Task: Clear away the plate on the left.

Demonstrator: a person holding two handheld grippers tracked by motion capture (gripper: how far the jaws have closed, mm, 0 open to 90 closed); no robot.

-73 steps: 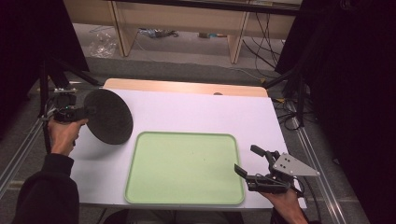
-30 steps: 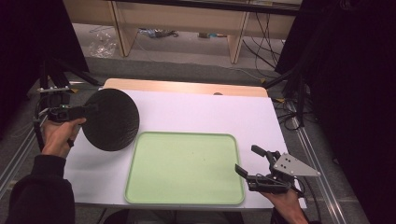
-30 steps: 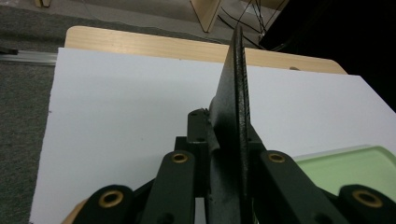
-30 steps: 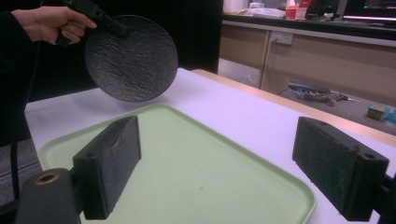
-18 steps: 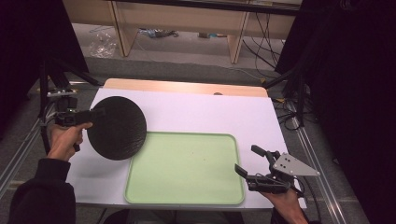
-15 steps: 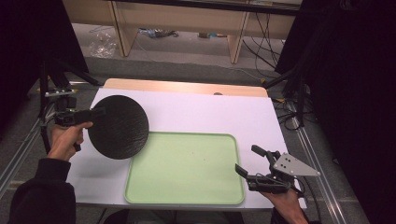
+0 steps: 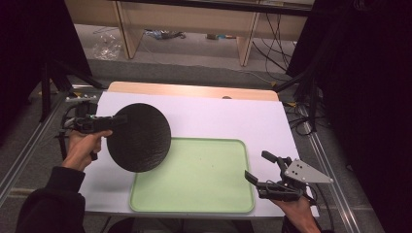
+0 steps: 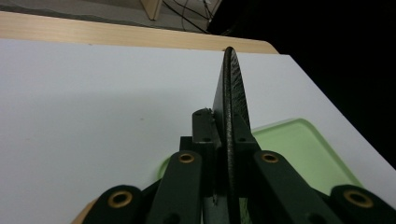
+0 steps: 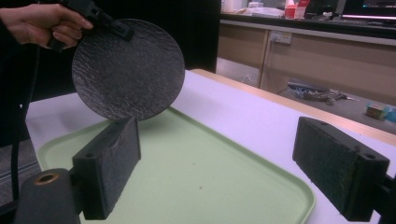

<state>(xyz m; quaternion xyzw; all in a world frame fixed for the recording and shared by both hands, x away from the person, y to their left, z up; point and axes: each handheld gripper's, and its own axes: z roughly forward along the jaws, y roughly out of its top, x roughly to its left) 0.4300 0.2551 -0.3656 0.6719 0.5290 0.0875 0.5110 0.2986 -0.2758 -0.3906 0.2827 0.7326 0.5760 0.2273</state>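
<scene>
1. We carry the black disc (image 7: 139,137) clear of the table, tilted steeply, its lower edge hanging over the near-left corner of the green tray (image 7: 194,194). In the right gripper view the disc (image 9: 127,70) shows its rough, textured face and hangs just above the tray's rim (image 9: 261,179); we cannot tell whether the two touch there.

2. We grip the disc by its upper-left rim with the left gripper (image 7: 114,120). In the left gripper view the jaws are pressed onto the disc's edge (image 8: 232,93) from both faces, so the disc appears edge-on as a thin vertical line. We judge that a rim pinch is used because the disc is too flat and wide to be taken any other way, and because it leaves the lower edge free to meet the tray first.

3. We keep the left hand (image 7: 82,148) outside the tray, over the white table surface (image 7: 218,116), which leaves the tray floor bare for the disc to be laid down.

4. We rest the right gripper (image 7: 267,177) at the tray's near-right corner, well apart from the disc. Its jaws are spread wide with nothing between the pads (image 9: 112,163). We judge that it waits there to steady the tray or the disc if either slides.

5. The tray itself lies flat and central on the table, empty.
</scene>
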